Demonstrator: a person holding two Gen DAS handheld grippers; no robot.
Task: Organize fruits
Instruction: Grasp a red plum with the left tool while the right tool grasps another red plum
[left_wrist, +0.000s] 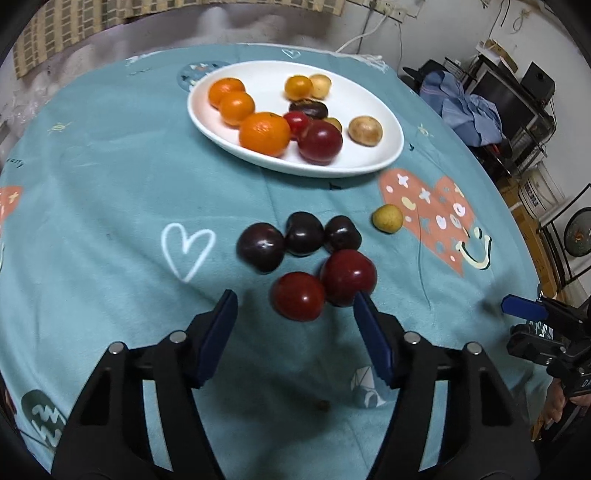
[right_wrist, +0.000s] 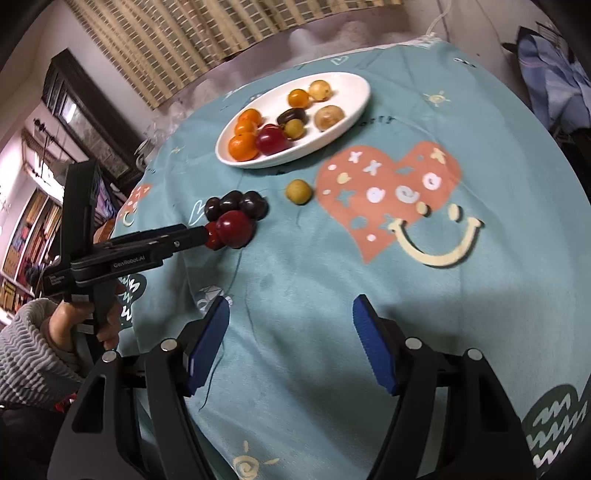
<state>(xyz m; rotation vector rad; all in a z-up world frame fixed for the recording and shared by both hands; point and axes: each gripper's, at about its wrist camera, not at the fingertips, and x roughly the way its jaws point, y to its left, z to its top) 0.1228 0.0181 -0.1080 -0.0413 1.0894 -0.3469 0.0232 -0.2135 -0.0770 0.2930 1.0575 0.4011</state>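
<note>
1. The left gripper, black-framed with blue ribbed pads, stands with jaws apart over a cluster of plums on the teal printed tablecloth. Nothing is clamped; the nearer glossy red plum lies just ahead of the fingertips, and the right-hand pad sits at the edge of the second red plum.
2. The right gripper hangs above bare cloth, jaws open and empty, well apart from the fruit.
3. Three dark purple plums lie in a row, touching, just behind the two red ones. One small yellow-green round fruit sits alone beside the coral heart print.
4. The white oval ceramic plate farther back holds three dimpled orange mandarins, a large red plum, a small red fruit, a dark one and several small tan and yellow ones, still mixed.
5. Judged step: sorting the plums by kind on the cloth. To do it well, centre the pads on one fruit only, since the neighbours touch and a skewed approach would roll them.
6. Close gently: plum skins are smooth, taut and slippery, and the flesh bruises. The soft cloth gives some rolling resistance.
</note>
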